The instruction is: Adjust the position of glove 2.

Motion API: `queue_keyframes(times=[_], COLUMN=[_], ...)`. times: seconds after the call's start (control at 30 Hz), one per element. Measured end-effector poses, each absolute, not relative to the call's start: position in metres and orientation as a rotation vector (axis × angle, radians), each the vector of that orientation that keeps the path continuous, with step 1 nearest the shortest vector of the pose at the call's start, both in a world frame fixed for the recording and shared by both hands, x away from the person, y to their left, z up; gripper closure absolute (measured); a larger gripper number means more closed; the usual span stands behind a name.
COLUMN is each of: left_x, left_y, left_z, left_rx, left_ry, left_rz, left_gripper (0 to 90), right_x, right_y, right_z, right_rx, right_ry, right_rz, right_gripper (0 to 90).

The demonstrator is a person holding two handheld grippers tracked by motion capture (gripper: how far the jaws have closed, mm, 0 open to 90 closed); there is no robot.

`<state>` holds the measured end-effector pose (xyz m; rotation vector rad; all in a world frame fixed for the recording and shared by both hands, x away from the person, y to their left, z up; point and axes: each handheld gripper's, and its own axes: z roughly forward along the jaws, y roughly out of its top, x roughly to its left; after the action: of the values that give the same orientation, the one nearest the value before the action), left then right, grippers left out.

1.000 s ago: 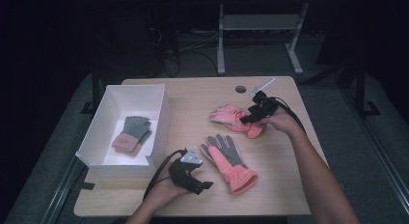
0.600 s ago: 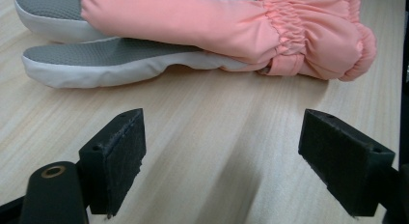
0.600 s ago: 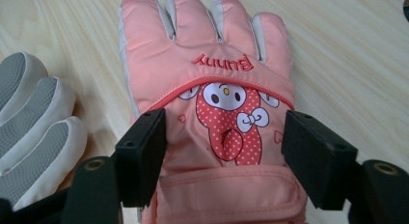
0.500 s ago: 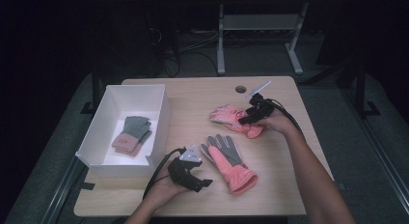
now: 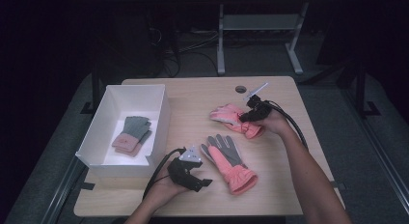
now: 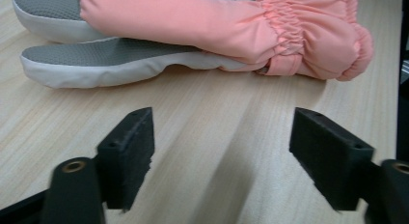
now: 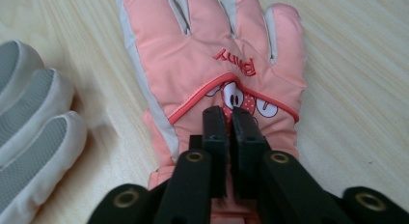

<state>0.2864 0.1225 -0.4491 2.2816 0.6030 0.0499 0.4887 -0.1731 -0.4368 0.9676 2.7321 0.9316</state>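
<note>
Right tongs (image 5: 244, 116) have just been closing, and now they are clamped on the cuff end of the pink glove (image 5: 231, 119) over on the far right of the counter (image 5: 193, 96); up close the jaws pinch the fabric just behind the cartoon patch, fingers pointing away from them. The left tongs (image 5: 205, 183) rest near the front edge, jaws apart after narrowing a touch, nothing between them. Just right of them lies the second glove (image 5: 226, 159), grey palm up, its long axis running from fingers at the far left to its gathered pink cuff at the near right. The left hand is clearly the closer one. The white box (image 5: 159, 101) at the left already holds a grey-and-pink pair (image 5: 132, 133).
</note>
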Motion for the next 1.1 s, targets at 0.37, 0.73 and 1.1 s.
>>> queue_keyframes(times=[0.37, 0.73, 1.1], left_x=[0.286, 0.276, 0.279], left_y=[0.101, 0.045, 0.044], left_z=[-0.435, -0.448, -0.445], left_rx=[2.293, 2.372, 2.361], left_ry=[0.52, 0.393, 0.413], left_rz=[-0.006, -0.043, -0.006], left_gripper=[89.8, 89.7, 86.5], right_x=[0.474, 0.455, 0.438], right_y=[-0.18, -0.205, -0.227], right_z=[-0.406, -0.376, -0.374], right_rx=[0.969, 0.994, 1.062], right_ry=[2.667, 2.618, 2.606], right_rz=[0.98, 1.011, 1.028], right_gripper=[89.2, 89.1, 89.1])
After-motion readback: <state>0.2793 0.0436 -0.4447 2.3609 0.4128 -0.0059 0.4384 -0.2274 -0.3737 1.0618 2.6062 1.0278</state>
